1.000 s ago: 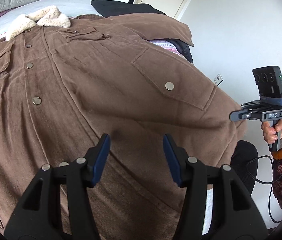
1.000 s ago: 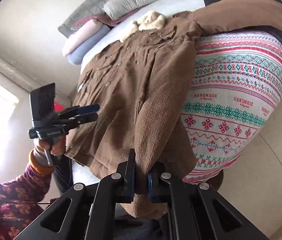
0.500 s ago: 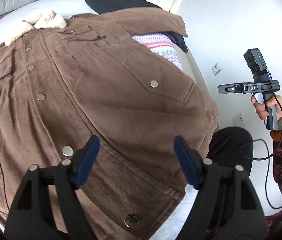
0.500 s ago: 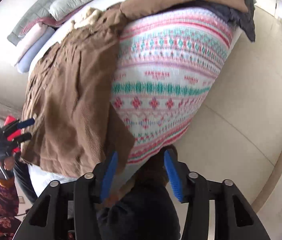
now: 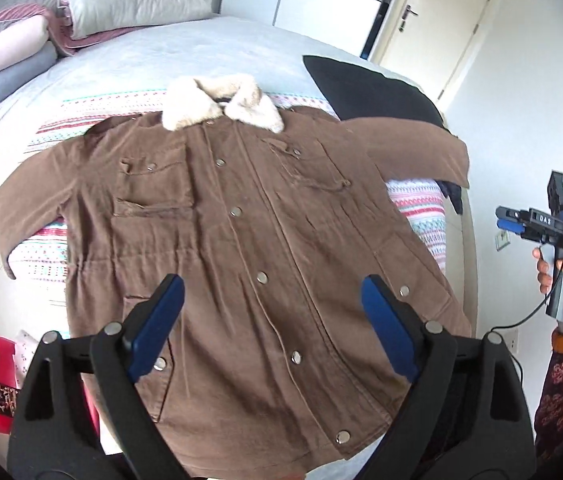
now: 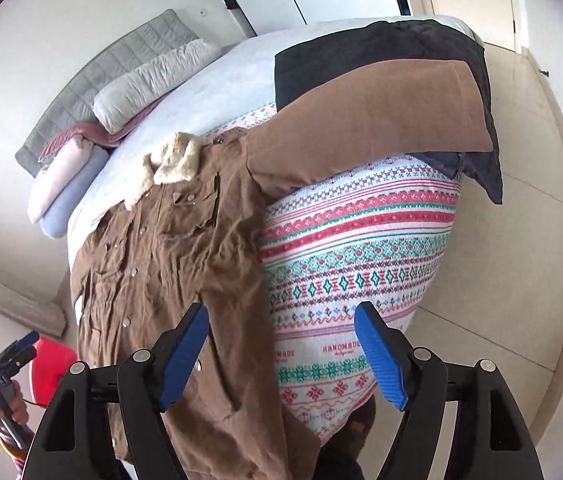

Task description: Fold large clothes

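The brown coat [image 5: 249,264] lies face up, buttoned, across the foot of the bed [image 5: 153,52], its hem hanging over the foot edge and one sleeve [image 6: 369,116] draped on a dark garment [image 6: 381,48] at the far corner. That overhang could drag the coat off the edge, and the sleeve may snag. Both the left gripper [image 5: 271,328] and the right gripper [image 6: 281,354] hover above, tilted downward, jaws just opened wide, holding nothing.

Patterned blanket [image 6: 361,248], black garment [image 5: 365,88] and pillows [image 5: 129,8] on bed.
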`<state>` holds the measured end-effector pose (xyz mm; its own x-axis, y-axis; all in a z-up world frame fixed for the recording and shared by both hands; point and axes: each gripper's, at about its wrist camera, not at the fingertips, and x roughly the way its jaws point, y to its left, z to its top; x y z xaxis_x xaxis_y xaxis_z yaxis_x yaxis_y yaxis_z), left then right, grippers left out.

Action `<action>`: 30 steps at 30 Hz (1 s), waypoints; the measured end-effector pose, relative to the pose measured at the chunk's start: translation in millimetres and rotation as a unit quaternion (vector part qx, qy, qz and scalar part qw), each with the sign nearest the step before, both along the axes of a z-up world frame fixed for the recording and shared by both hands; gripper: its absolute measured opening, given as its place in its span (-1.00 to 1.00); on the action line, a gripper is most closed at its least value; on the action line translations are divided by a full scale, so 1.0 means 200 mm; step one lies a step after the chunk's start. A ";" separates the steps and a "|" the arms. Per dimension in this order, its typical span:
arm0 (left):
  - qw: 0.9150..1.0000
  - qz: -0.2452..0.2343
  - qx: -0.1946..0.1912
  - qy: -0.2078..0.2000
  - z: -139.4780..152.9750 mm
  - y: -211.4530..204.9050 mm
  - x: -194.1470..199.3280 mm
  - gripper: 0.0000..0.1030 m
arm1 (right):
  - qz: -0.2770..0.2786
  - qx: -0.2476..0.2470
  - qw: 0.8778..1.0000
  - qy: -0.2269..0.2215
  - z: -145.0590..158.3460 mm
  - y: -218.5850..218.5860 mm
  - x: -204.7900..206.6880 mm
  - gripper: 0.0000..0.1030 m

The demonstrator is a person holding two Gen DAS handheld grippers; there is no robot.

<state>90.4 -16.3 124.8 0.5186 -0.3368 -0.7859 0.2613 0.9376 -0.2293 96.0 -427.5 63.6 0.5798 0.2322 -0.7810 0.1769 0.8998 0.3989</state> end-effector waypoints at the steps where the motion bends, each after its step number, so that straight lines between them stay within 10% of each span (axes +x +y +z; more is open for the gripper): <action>1: 1.000 0.014 -0.006 0.005 0.02 0.03 0.05 0.81 | -0.009 0.001 1.000 0.002 0.02 -0.03 0.03 0.50; 9: 0.994 0.107 -0.031 -0.001 -0.06 0.13 0.39 0.97 | -0.090 0.015 0.996 0.001 0.03 -0.30 0.30 0.54; 20: 0.992 0.099 -0.054 0.049 -0.64 0.00 0.73 0.97 | -0.236 0.007 0.972 -0.005 -0.34 -0.87 0.55 0.56; 30: 0.993 0.105 -0.023 0.042 -0.84 -0.03 0.79 0.97 | -0.301 0.066 0.951 -0.023 -0.57 -1.11 0.62 0.56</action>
<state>248.6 -22.7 -43.8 0.5139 -0.2655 -0.8157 0.0396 0.9572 -0.2865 219.8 -648.6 -50.3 0.6720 -0.0588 -0.7382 0.6240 0.5818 0.5217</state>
